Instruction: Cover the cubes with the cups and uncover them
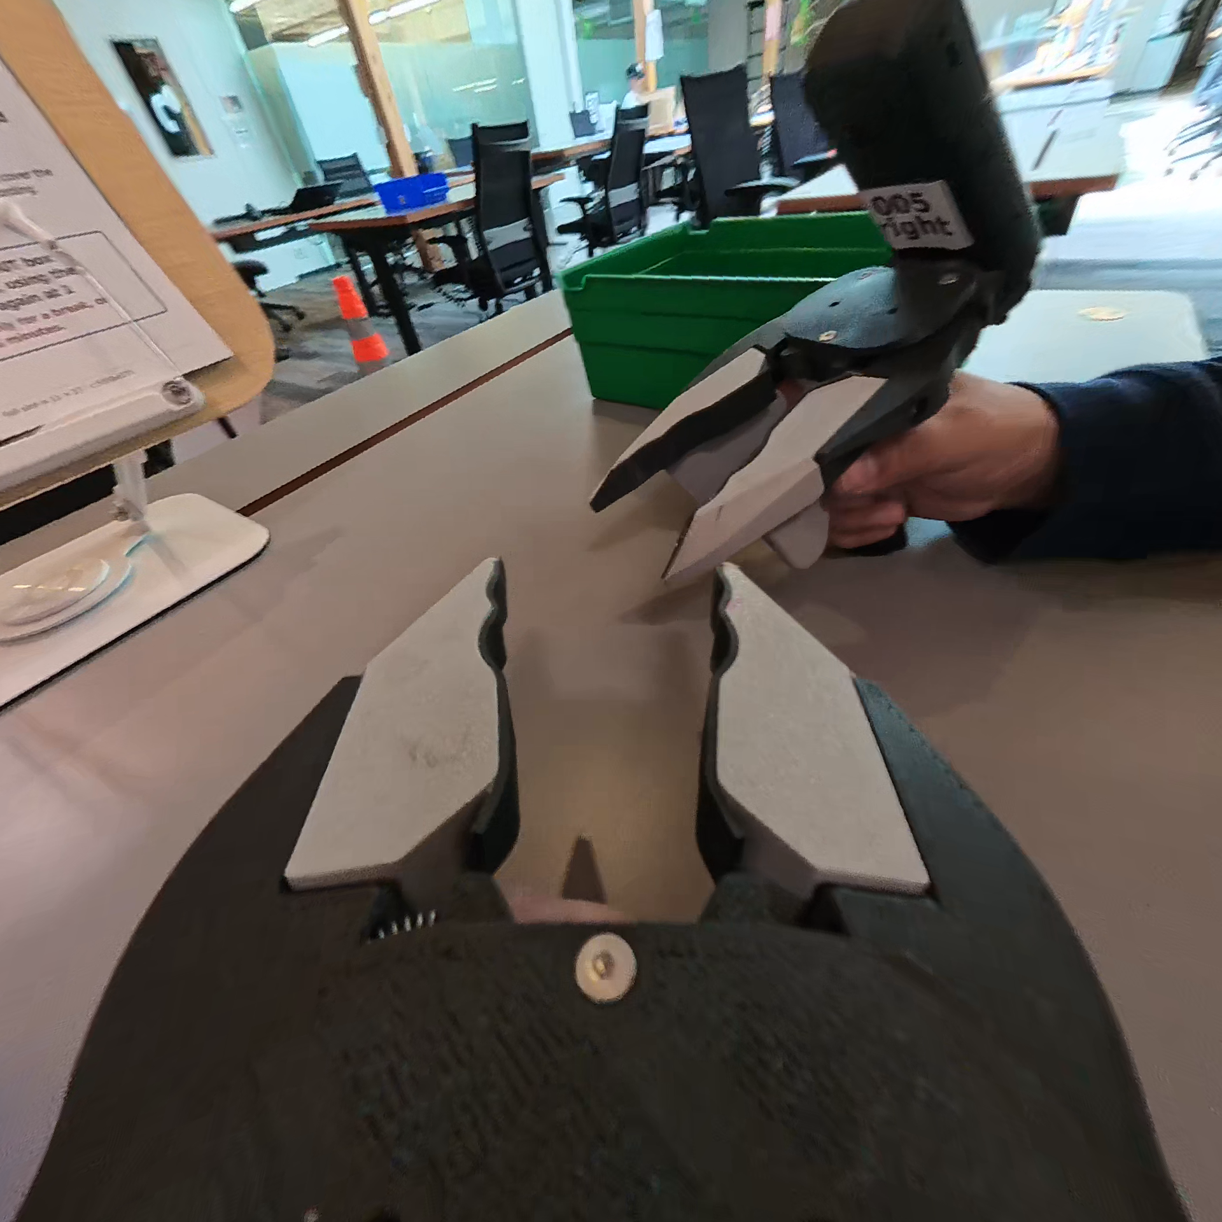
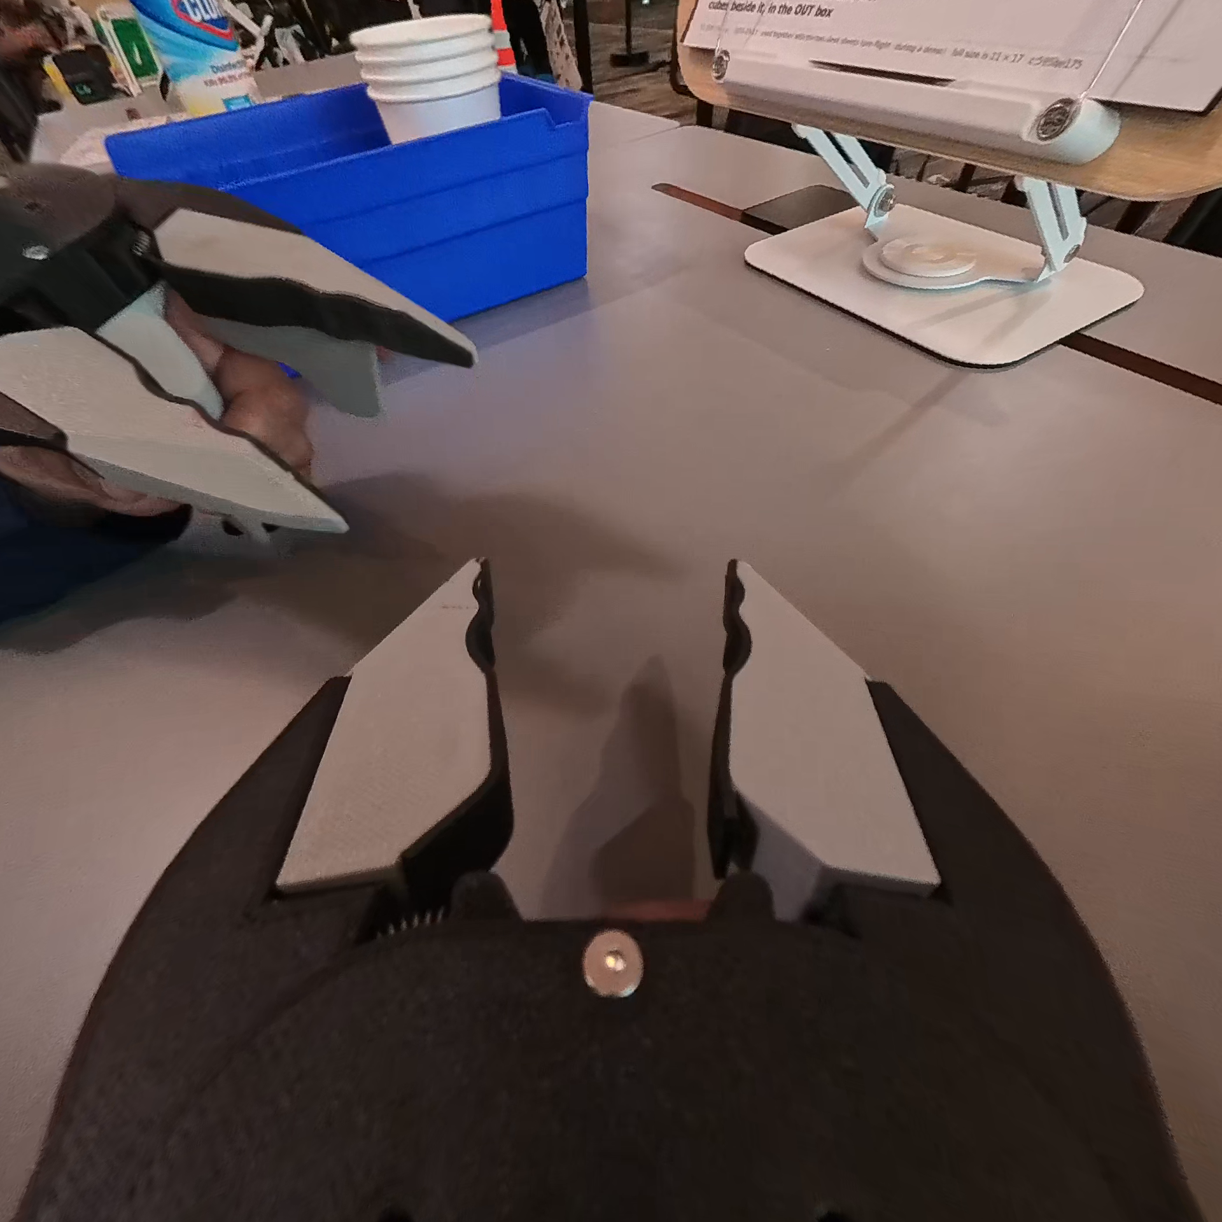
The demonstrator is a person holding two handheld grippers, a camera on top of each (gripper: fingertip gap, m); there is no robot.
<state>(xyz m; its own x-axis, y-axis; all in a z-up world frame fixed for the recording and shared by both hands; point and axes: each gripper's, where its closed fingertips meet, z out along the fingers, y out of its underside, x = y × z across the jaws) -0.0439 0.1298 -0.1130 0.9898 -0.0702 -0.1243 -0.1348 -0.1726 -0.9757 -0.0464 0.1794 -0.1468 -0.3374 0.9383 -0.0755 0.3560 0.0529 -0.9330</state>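
My left gripper [image 1: 608, 572] is open with nothing between its fingers, low over the grey table [image 1: 410, 529]. It also shows in the right wrist view [image 2: 410, 443] at the left, held by a hand, jaws apart and empty. My right gripper [image 2: 605, 569] is open and empty over the bare table [image 2: 793, 496]. It also shows in the left wrist view [image 1: 631, 535], held by a hand, jaws apart. A stack of white paper cups [image 2: 433, 76] stands in a blue bin [image 2: 423, 218] at the far left of the right wrist view. No cube is in view.
A green bin [image 1: 674, 317] stands at the back of the table in the left wrist view. A white stand [image 2: 945, 291] carrying a board with a sheet [image 1: 73, 278] sits on the table. A wipes canister [image 2: 198, 53] stands behind the blue bin. Office desks and chairs lie beyond.
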